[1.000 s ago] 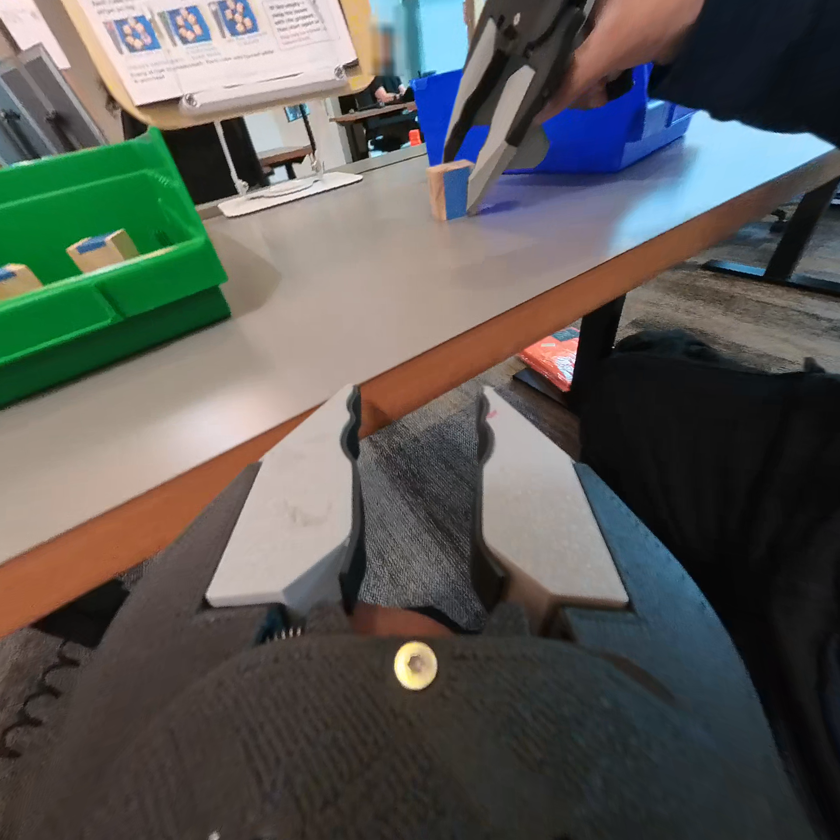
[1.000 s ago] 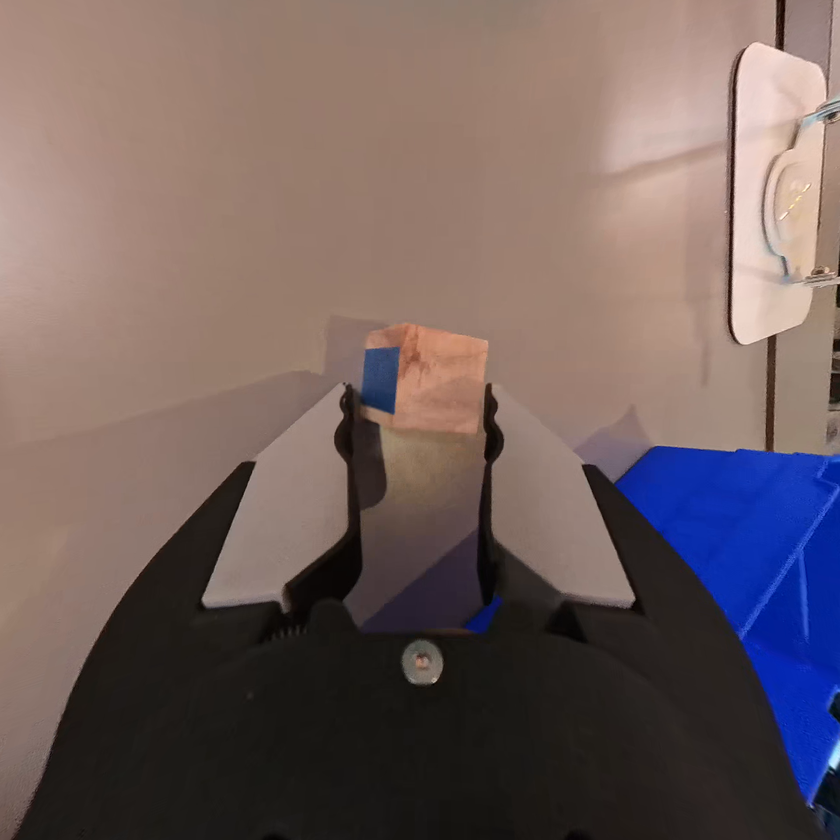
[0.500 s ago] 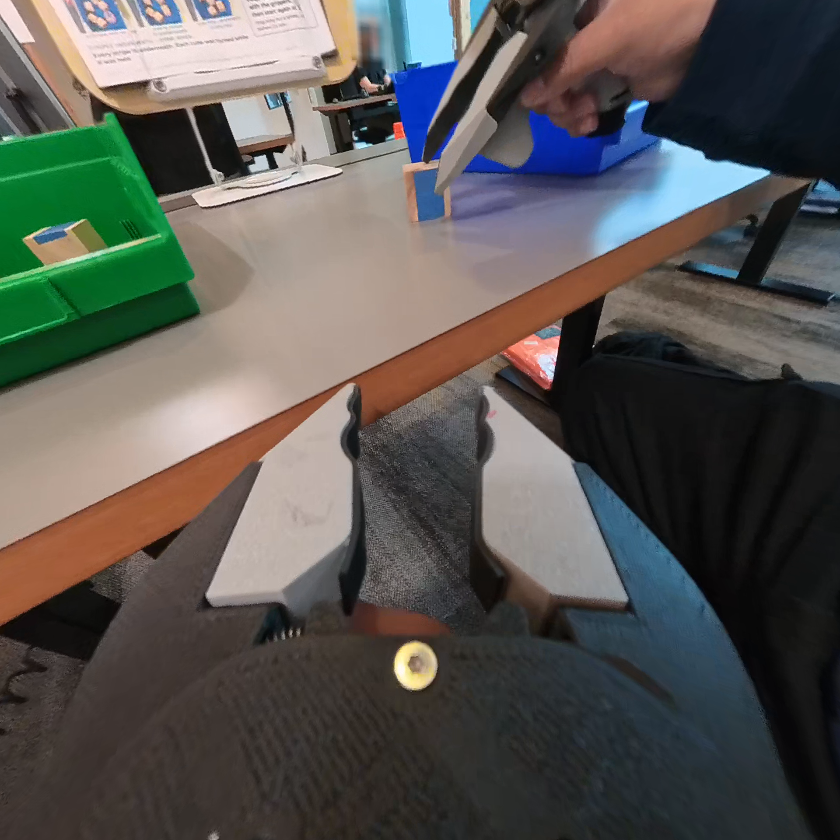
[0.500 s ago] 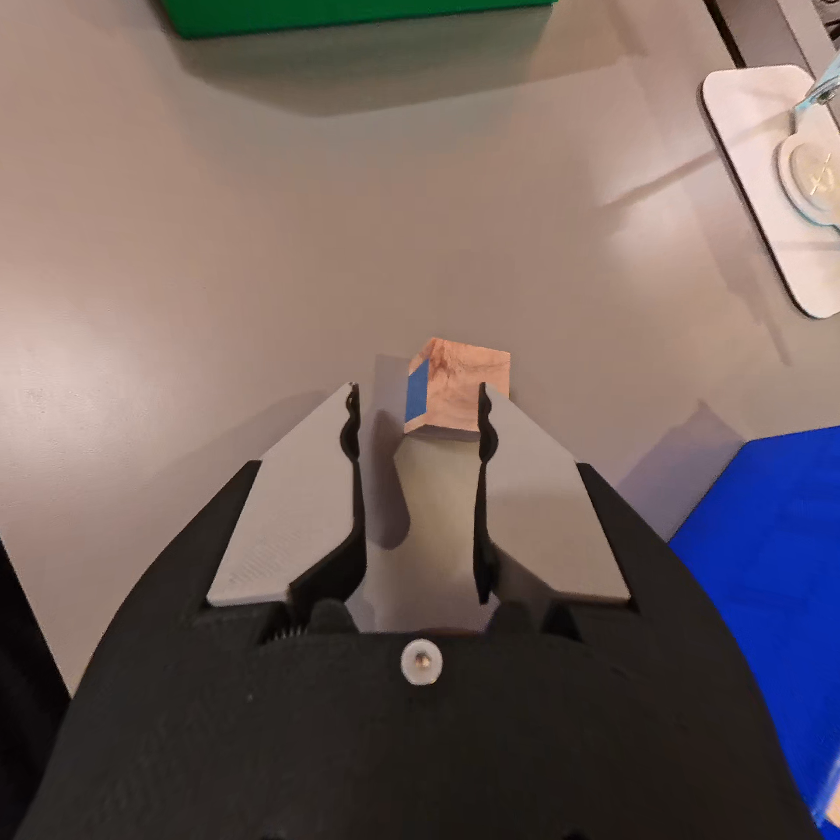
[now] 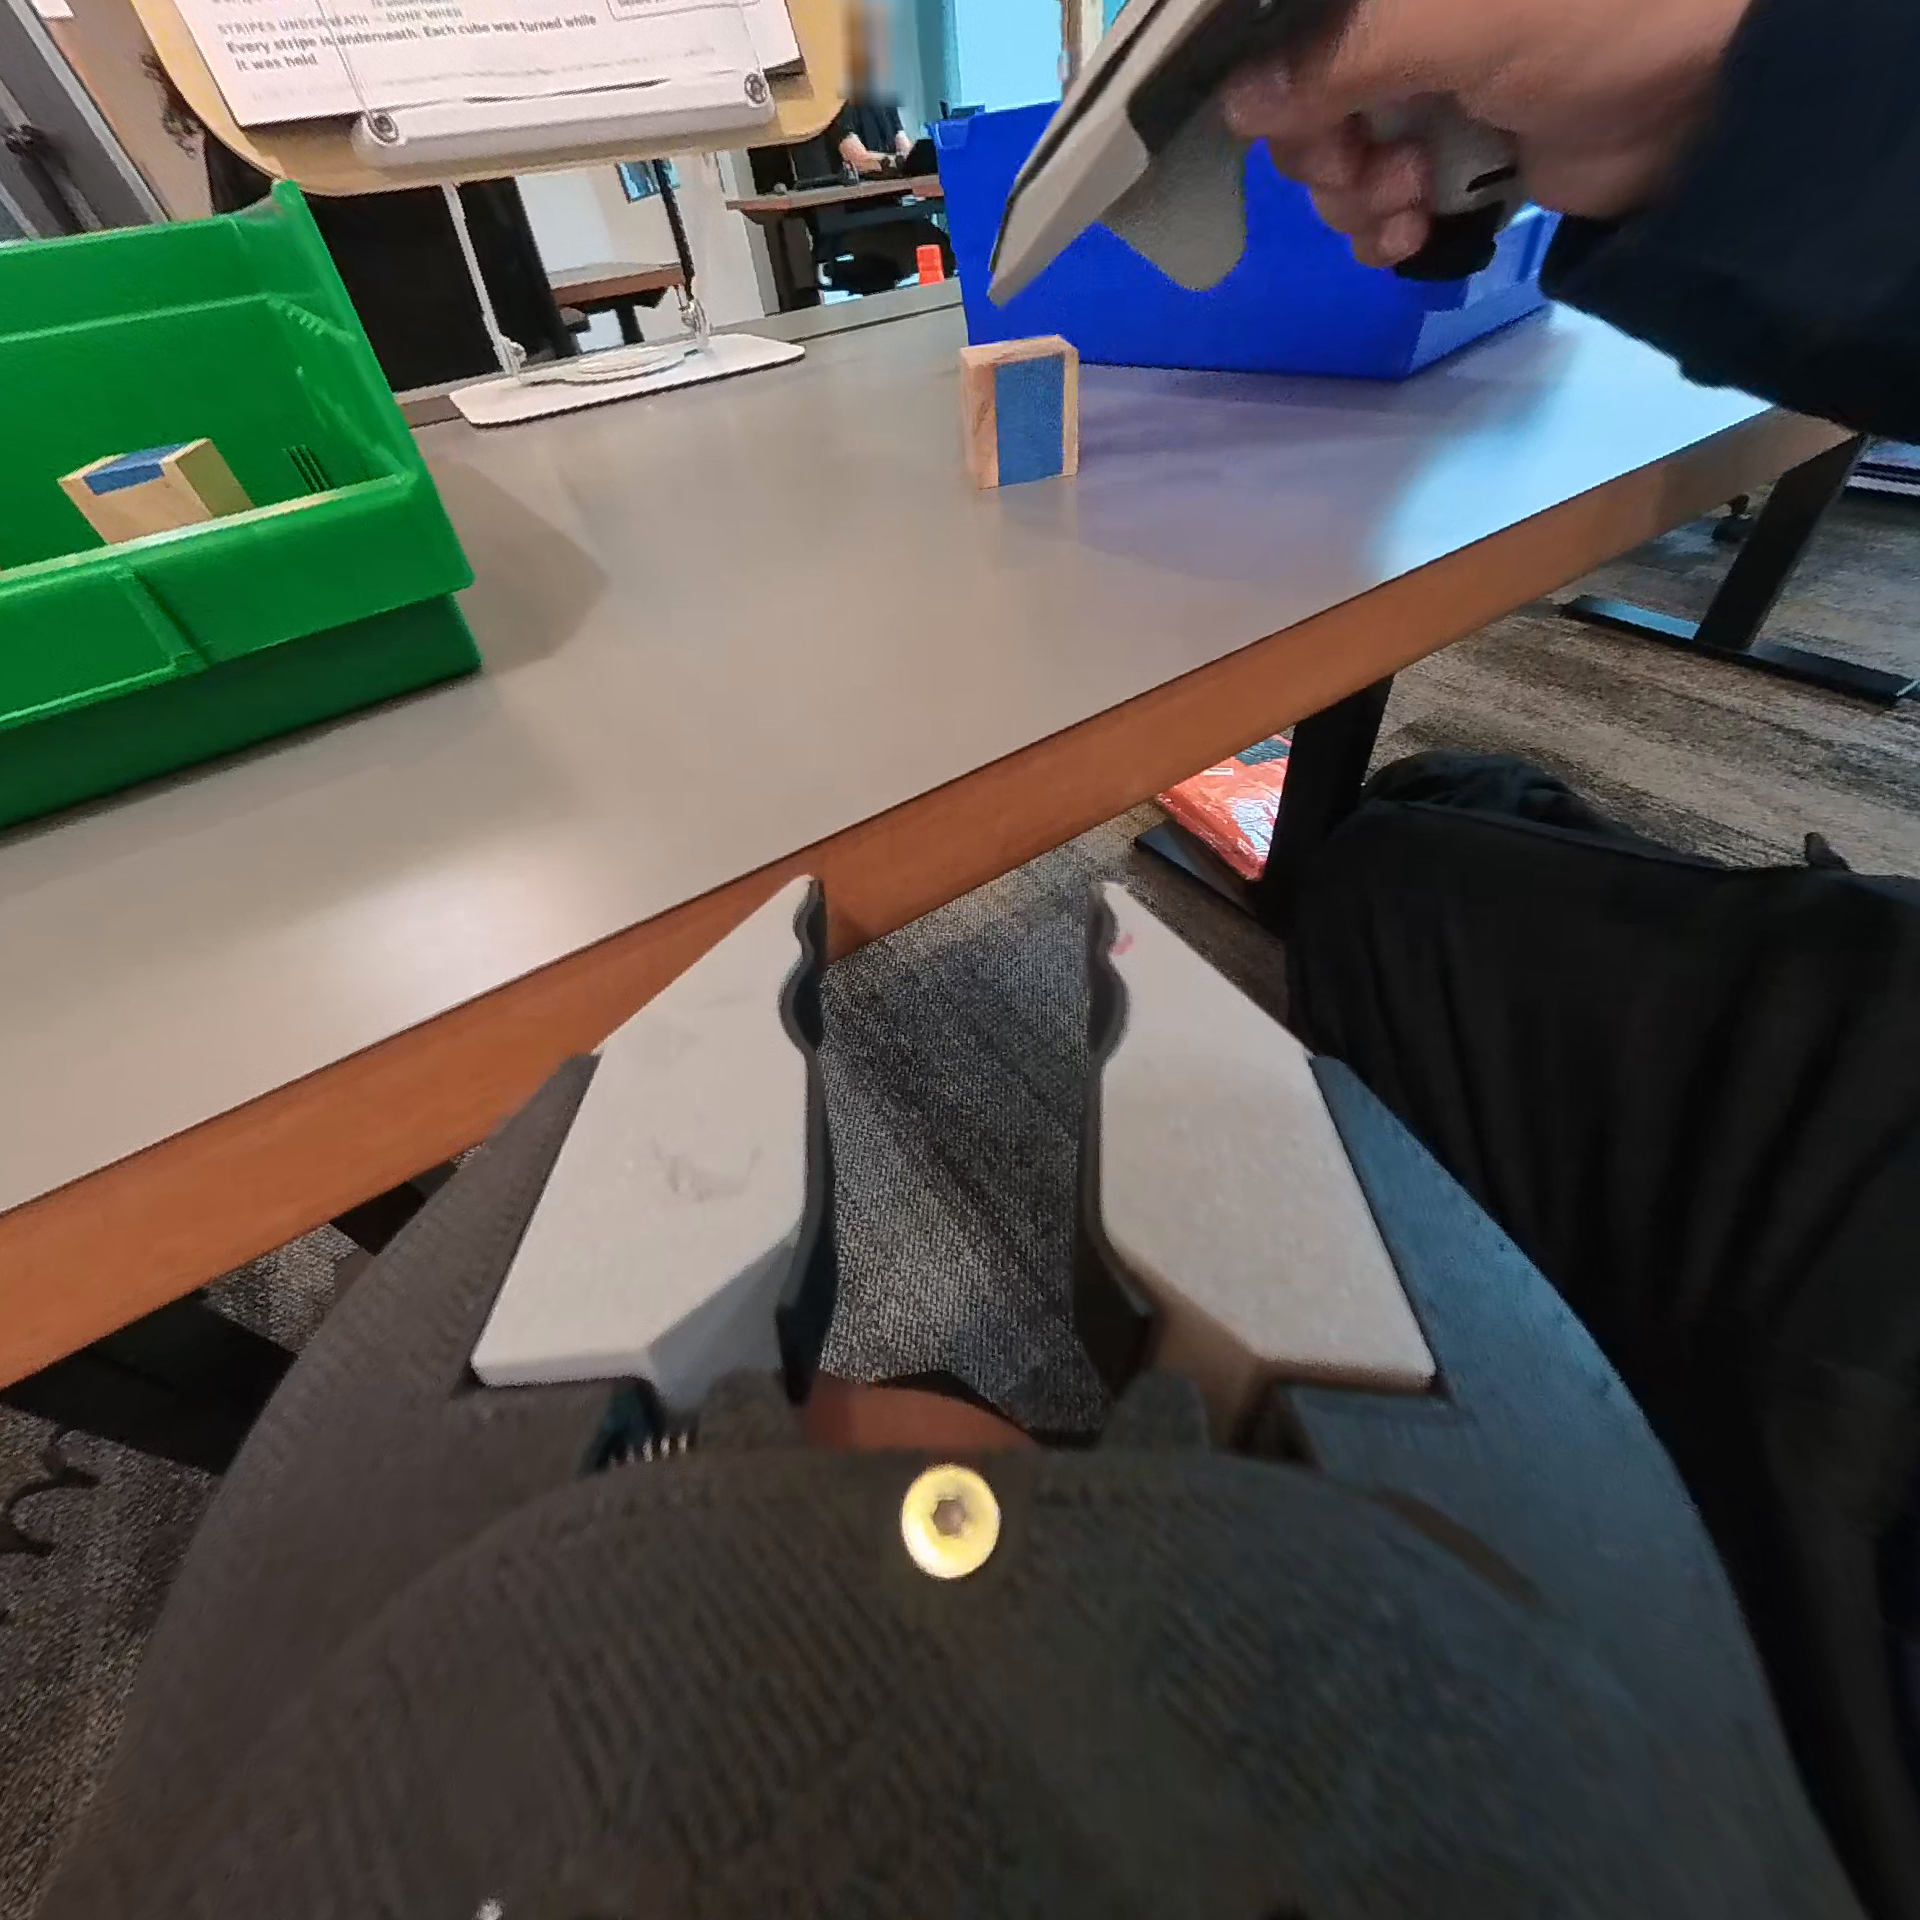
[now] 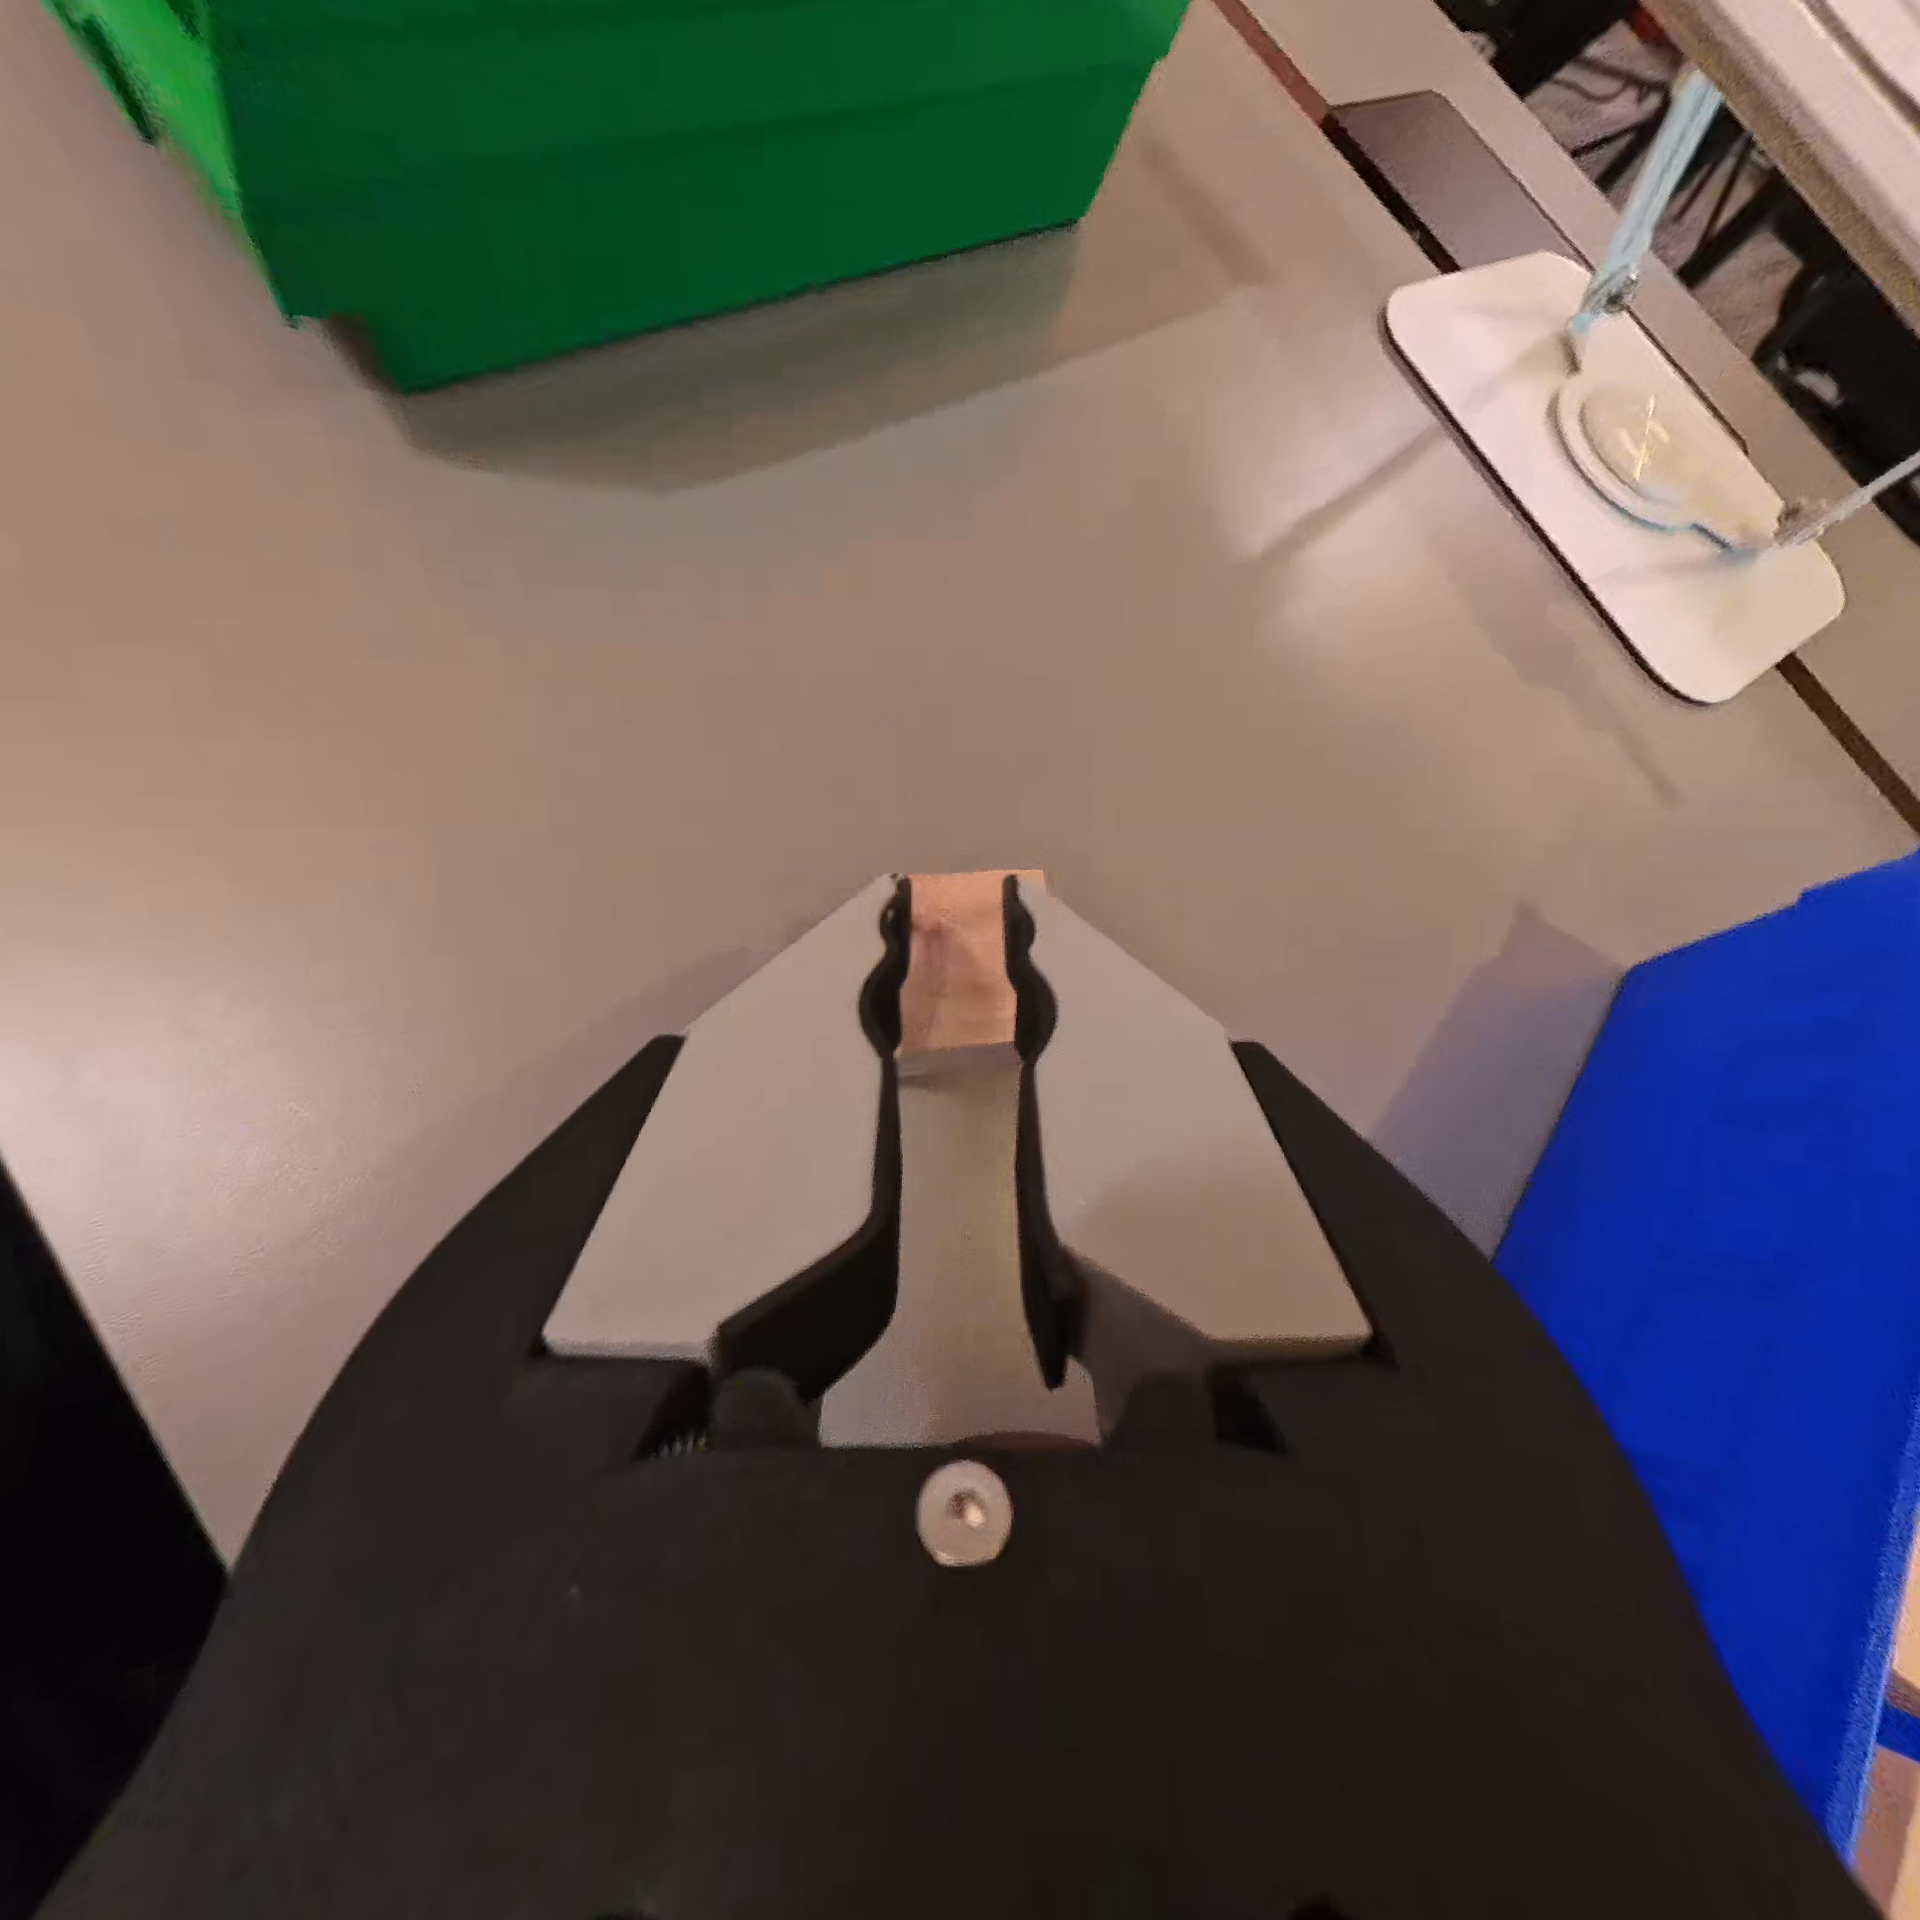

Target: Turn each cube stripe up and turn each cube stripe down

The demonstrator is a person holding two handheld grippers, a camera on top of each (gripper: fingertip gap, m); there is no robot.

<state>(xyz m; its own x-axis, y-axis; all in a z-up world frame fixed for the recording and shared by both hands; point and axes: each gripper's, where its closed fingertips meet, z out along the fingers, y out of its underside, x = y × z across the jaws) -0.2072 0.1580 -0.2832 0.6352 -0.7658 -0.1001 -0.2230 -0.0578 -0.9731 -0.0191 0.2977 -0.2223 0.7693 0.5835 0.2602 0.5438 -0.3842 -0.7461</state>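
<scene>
The left gripper (image 5: 951, 914) is held nearest, below the front edge of the table (image 5: 727, 644) and over grey carpet (image 5: 951, 1164). Its jaws are set wide apart, and nothing is held or touched by them.

Further in, one wooden cube (image 5: 1018, 410) is seen standing alone on the table top, with its blue stripe on a side face turned toward the front edge, neither up nor down. The right gripper (image 6: 956, 883) is held by a hand (image 5: 1455, 114) above this cube and clear of it. Its jaws are drawn in to a narrow gap that is not fully closed, and nothing is gripped. In the right wrist view the bare wooden top of the cube is seen through that gap, its sides hidden behind the fingers (image 6: 769, 1122).

To the left, one green bin (image 5: 260, 613) is set on the table, and a second cube (image 5: 156, 499) is seen inside it with its stripe facing up. Behind the lone cube, one blue bin (image 5: 1299, 322) is placed; its contents cannot be made out. Furthest back, one white stand base (image 5: 634, 369) is seen at the rear of the table.

In all, two grippers, two cubes, two bins and one stand base are counted.
</scene>
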